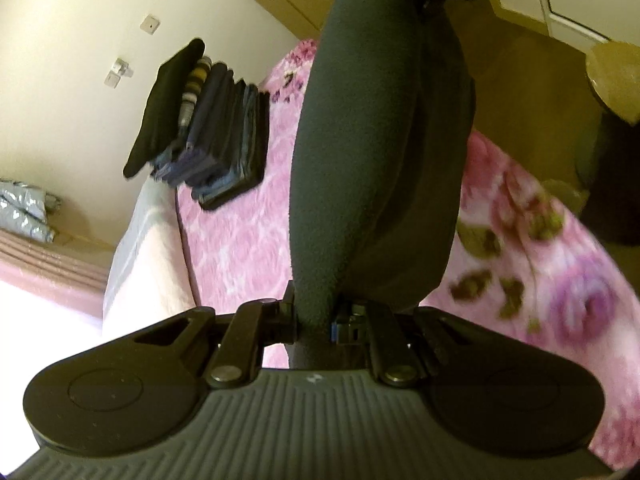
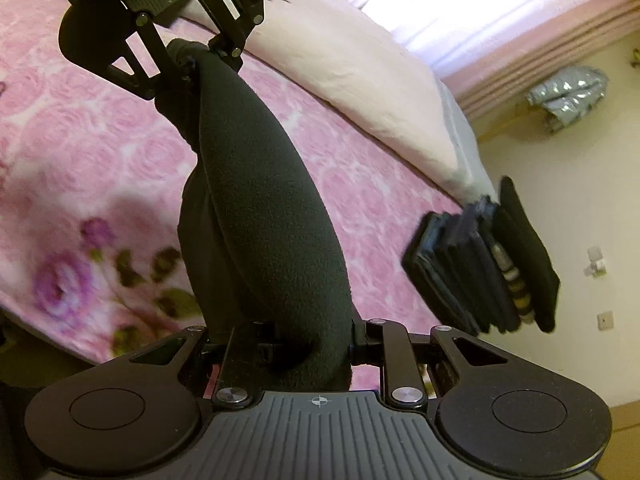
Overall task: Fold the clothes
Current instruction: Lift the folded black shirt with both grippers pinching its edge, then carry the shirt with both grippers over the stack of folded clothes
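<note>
Stretching between the two grippers, a dark garment [image 1: 372,152] hangs clear above the pink blanket [image 1: 240,232], doubled lengthwise so that two layers show along its edge. The left gripper [image 1: 316,316] is clenched on one end of it, the cloth bunched between its fingers; the right gripper [image 2: 316,344] is clenched on the other end in the same way. From the right wrist view the left gripper shows at the far end of the cloth, so the piece is held taut between them, lifted and not laid down.

Off by the bed's edge near the wall sits a stack [image 1: 208,136] of folded clothes, dark and denim pieces with a striped one among them. A pale pillow [image 2: 360,76] lies along the head of the bed.

I would judge this a mid-fold carry: the garment already narrowed, either about to be laid on the blanket for a further fold or on its way to the stack. Either way both grips need to hold evenly so the layers stay aligned, and the cloth should come down flat without twisting.
</note>
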A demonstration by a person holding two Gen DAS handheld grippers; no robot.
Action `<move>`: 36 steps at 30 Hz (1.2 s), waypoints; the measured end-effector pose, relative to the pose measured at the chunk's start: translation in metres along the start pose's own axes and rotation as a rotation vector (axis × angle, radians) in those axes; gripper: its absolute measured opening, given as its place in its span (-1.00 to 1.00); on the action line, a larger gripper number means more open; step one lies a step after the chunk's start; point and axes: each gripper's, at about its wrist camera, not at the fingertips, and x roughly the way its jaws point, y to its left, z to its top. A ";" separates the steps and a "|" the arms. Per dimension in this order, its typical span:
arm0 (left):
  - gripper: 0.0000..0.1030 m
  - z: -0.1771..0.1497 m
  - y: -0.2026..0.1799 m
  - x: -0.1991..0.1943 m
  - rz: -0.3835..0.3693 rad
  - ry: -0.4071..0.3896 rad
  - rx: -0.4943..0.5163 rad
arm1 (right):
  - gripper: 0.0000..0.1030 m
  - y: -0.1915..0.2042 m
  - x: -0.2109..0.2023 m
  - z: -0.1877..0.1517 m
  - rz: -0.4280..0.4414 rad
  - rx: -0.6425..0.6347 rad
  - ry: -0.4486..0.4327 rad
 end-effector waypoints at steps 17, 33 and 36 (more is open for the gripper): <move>-0.78 0.188 0.094 0.093 0.114 0.031 0.016 | -0.57 -0.218 0.038 -0.125 0.001 -0.039 -0.121; -0.77 0.264 0.304 0.171 0.426 -0.054 0.055 | -0.57 -0.446 0.076 -0.080 -0.165 -0.073 -0.275; -0.77 0.295 0.354 0.203 0.487 -0.013 0.028 | -0.57 -0.514 0.098 -0.078 -0.177 -0.064 -0.343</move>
